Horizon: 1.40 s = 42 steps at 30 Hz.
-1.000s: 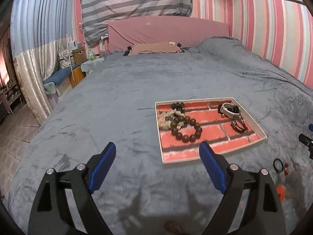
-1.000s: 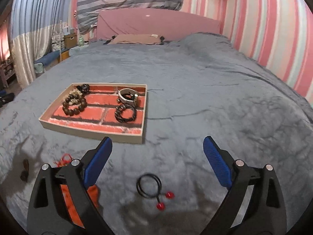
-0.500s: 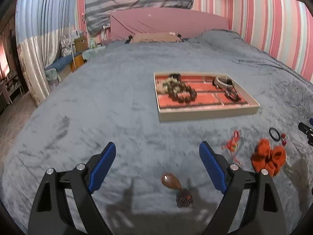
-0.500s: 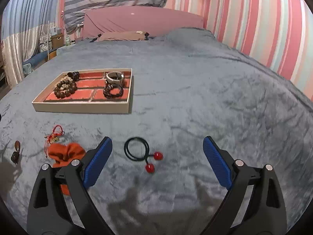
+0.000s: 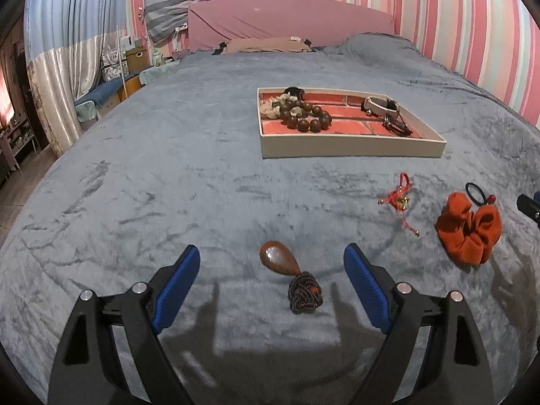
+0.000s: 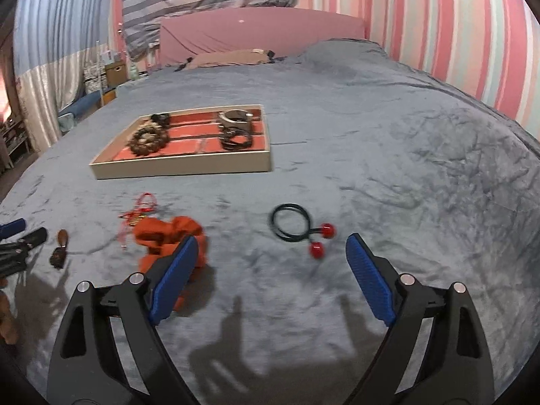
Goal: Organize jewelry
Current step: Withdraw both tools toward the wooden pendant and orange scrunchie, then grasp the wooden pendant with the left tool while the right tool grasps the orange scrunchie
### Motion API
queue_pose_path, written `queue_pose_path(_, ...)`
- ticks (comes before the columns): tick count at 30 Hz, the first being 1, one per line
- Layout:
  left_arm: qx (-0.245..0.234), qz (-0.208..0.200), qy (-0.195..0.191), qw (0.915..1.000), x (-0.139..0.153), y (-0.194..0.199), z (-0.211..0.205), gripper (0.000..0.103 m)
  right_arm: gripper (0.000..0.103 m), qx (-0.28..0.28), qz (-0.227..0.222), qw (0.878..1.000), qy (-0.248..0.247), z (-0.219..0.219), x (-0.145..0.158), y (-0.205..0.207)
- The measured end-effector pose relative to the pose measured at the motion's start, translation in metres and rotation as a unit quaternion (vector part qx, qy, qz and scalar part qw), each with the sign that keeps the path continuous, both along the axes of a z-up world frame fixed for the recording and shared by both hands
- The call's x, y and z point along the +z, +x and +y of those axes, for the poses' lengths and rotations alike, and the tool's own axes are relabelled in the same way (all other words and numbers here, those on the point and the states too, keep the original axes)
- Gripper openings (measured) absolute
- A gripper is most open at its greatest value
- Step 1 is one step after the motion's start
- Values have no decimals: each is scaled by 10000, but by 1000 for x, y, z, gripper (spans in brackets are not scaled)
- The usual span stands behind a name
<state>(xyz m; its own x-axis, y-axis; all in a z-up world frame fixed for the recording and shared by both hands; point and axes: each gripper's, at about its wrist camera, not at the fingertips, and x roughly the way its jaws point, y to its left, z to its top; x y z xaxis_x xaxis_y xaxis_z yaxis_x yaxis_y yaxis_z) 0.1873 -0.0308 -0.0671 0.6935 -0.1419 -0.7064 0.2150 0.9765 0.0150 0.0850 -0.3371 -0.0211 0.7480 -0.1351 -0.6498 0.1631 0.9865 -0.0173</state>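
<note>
A cream tray point(image 5: 351, 148) with a red brick-pattern floor sits on the grey bedspread and holds a dark bead bracelet point(image 5: 308, 118) and a strap band point(image 5: 383, 106). It also shows in the right wrist view point(image 6: 182, 168). My left gripper point(image 5: 271, 280) is open, its pads on either side of a brown wooden pendant with a dark knot point(image 5: 290, 275). My right gripper point(image 6: 270, 266) is open, just short of a black hair tie with red balls point(image 6: 297, 227). An orange scrunchie point(image 6: 168, 236) and a red cord charm point(image 5: 400, 199) lie between them.
The grey bedspread point(image 5: 168, 168) spreads wide around the tray. A pink headboard point(image 5: 290, 23) and a pillow point(image 5: 266, 45) lie at the far end. A striped wall runs on the right, curtains and furniture on the left.
Both grippers have drawn back and dropped lower toward the bed. The pendant now lies between the left pads, and the hair tie sits closer before the right gripper.
</note>
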Motion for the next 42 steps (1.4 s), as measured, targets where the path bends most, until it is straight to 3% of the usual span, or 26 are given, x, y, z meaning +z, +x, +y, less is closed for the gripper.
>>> queue_pose_path(18, 79, 151, 251, 9995, -27, 1, -2, 83, 81, 237, 439, 9987, -68, 44, -40, 29)
queue_pose_path(25, 16, 401, 171, 9990, -35, 5, -1, 55, 73, 273, 517, 9982, -95, 49, -45, 34)
queue_pose_path(32, 10, 488, 112, 9987, -38, 6, 1, 50, 54, 398, 663, 9970, 5, 52, -51, 39)
queue_pose_path(37, -9, 501, 35, 9987, -37, 6, 3, 32, 37, 498, 719, 9961, 121, 53, -52, 41)
queue_pose_path(42, -6, 516, -24, 9987, -37, 6, 5, 25, 29, 519, 667, 9962, 192, 50, -51, 40)
